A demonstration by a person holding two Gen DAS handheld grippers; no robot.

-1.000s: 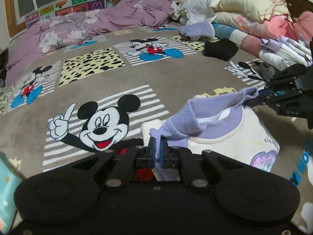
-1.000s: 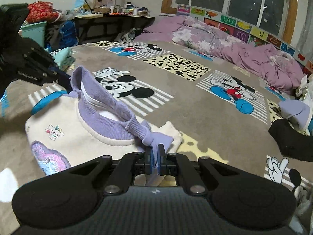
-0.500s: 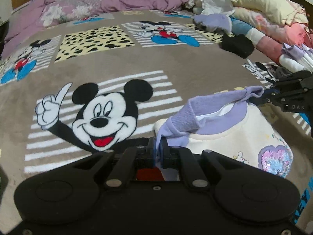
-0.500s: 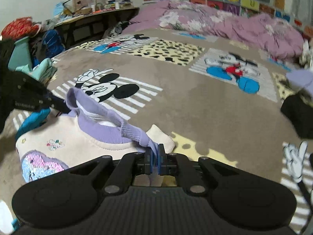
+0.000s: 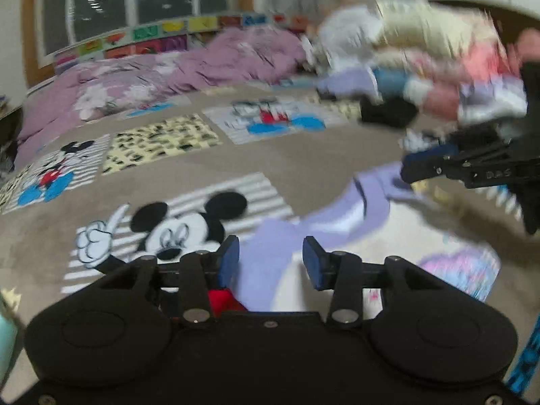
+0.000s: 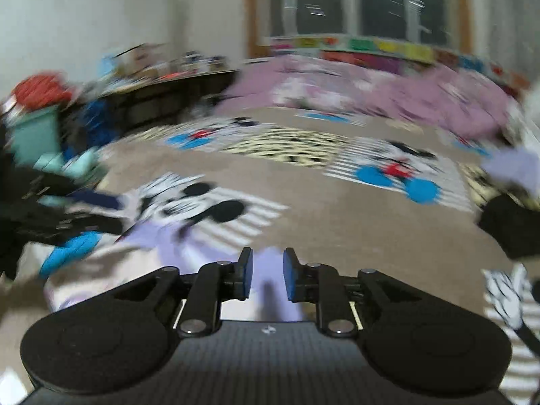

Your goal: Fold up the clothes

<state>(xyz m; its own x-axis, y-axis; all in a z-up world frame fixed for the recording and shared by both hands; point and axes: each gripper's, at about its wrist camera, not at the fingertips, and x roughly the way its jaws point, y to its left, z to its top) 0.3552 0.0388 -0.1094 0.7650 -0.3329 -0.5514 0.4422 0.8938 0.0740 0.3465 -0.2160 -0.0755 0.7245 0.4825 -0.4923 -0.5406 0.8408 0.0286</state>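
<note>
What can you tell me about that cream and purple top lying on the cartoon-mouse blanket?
The top looks like a soft knit child's sweatshirt: cream body, lilac ribbed collar and lilac sleeve, with a sparkly pink-and-purple heart patch on the front. It lies partly folded on the blanket, the collar end bunched and the lilac sleeve laid across it. The left gripper and right gripper are both opening, with lilac fabric between their pads but no longer pinched. The picture is too blurred for finer detail.

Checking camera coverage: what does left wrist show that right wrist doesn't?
Left wrist only: the clothes pile and the heart patch on the cream sweatshirt. Right wrist only: the cluttered desk and teal bin. Both: the Mickey blanket, pink duvet, window, purple collar, and both hand-held grippers, left hand-held gripper and right hand-held gripper, jaws opening.
</note>
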